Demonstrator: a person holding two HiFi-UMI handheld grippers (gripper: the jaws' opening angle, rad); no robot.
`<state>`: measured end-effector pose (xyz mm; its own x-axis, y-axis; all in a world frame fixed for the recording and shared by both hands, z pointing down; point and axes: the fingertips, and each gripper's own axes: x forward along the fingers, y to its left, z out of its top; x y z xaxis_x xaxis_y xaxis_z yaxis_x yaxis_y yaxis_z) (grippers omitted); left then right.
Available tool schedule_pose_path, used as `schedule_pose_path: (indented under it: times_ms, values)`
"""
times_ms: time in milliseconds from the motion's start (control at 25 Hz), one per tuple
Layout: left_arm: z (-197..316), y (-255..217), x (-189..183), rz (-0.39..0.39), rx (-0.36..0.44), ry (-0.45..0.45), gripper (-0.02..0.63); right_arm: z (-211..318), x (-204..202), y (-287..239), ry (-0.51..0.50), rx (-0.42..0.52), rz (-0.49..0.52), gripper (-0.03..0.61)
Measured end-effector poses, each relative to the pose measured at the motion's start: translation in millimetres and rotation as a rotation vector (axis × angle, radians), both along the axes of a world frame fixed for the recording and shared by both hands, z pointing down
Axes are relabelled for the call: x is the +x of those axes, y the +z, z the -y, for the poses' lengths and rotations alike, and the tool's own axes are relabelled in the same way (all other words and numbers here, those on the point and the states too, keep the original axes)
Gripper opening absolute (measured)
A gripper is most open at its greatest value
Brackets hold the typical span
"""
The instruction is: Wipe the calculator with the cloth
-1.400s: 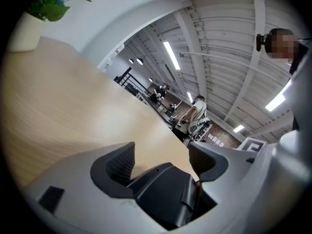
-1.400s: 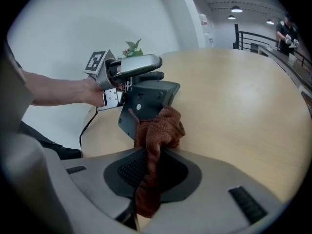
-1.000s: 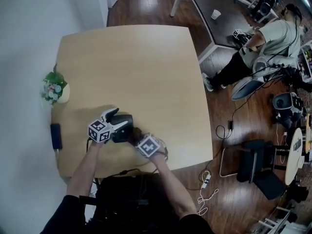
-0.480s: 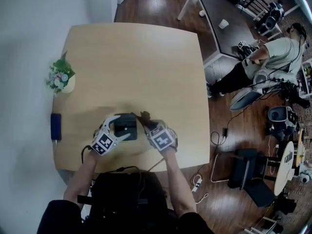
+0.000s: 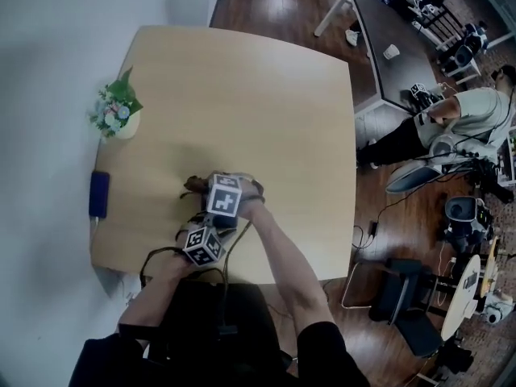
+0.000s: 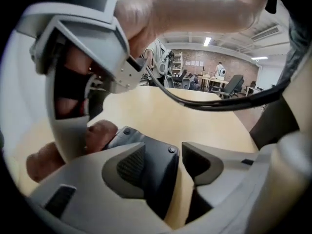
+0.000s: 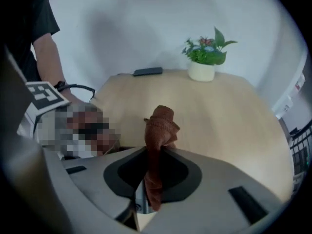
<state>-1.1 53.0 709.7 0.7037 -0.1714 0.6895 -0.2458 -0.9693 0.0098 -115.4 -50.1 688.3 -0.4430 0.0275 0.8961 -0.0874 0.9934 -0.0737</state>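
A light wooden table (image 5: 266, 111) stands against a white wall (image 5: 48, 71), with dark wood flooring (image 5: 266, 6) around it. From the head view, the two grippers crowd together near the table's close edge. The right gripper (image 5: 198, 189) lies across just ahead of the left gripper (image 5: 213, 229), and each shows its marker cube. A brown cloth (image 5: 192, 185) pokes out at the right gripper's tips. Beyond those tips, toward the wall, sit a potted plant (image 5: 119, 111) and a flat dark blue slab (image 5: 98, 193) at the table's edge. Well off to the grippers' other side, a person (image 5: 474, 113) sits at a dark table (image 5: 379, 22) that carries a paper cup (image 5: 391, 52).

In the left gripper view, the calculator (image 6: 155, 174), a dark body with two small screws, lies between the jaws. It rests against one pad (image 6: 127, 167), while a strip of bare table shows between it and the other pad. The jaws are closing and have not clamped it. The right gripper, held in a hand (image 6: 165, 16), fills the space above the jaws.

In the right gripper view, the jaws are pressed together on the cloth, which stands up from between them in a bunched fold. Ahead of the jaws, the plant and the slab sit by the wall. Off to one side are the left gripper's marker cube and a forearm (image 7: 46, 57).
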Motion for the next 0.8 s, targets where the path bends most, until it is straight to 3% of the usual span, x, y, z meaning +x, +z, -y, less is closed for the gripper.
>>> schedule_pose_path:
  times_ms: [280,440,600,720,800]
  values:
    - [4.2,2.7,-3.6,0.002,0.001,-0.023,0.232,10.2,98.5,19.7,0.163,-0.072,-0.150,0.066]
    - [4.1,2.8,-2.0,-0.003,0.008,-0.020,0.232,22.0,135.4,17.3,0.221,-0.031,-0.219,0.066]
    - [3.8,2.9,-2.8,-0.009,0.011,-0.022,0.232,34.6,78.8,-14.3,0.163,0.028,-0.094,0.066]
    - [3.8,1.9,-3.6,-0.016,0.000,-0.023,0.232,33.5,9.1,-31.9,0.047,0.041,0.040,0.066]
    - [4.5,1.8,-3.1,-0.019,-0.009,-0.022,0.232,24.5,-20.1,-23.6,-0.047,0.023,0.042,0.066]
